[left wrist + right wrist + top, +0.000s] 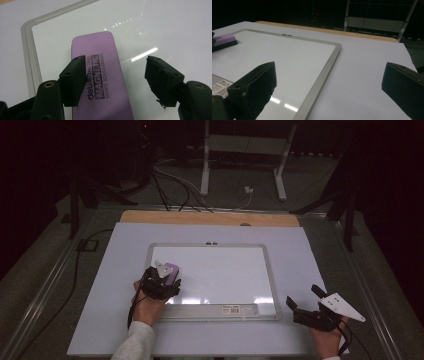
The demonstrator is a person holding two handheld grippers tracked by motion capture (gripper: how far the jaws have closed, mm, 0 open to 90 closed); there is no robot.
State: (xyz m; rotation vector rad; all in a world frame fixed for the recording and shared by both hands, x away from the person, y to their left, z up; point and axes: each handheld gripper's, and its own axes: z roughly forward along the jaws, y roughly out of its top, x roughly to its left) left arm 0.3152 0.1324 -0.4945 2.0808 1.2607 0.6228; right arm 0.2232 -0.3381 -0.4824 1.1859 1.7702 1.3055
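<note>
A purple magnetic whiteboard eraser (171, 269) (100, 50) (223, 39) lies flat on the left part of a blank whiteboard (225, 275) (162, 30) (287, 57). My left gripper (161, 282) (115, 61) hovers open just over the eraser's near end. Its left jaw overlaps the eraser and its right jaw stands over bare board. My right gripper (303, 296) (329, 72) is open and holds nothing, low over the table just off the board's front right corner.
The whiteboard rests on a white sheet (300, 250) that covers a wooden tabletop (210, 217). A barcode label (231, 309) sits on the board's front frame. Cables (175, 185) and a white stand (205, 170) lie on the floor behind the table.
</note>
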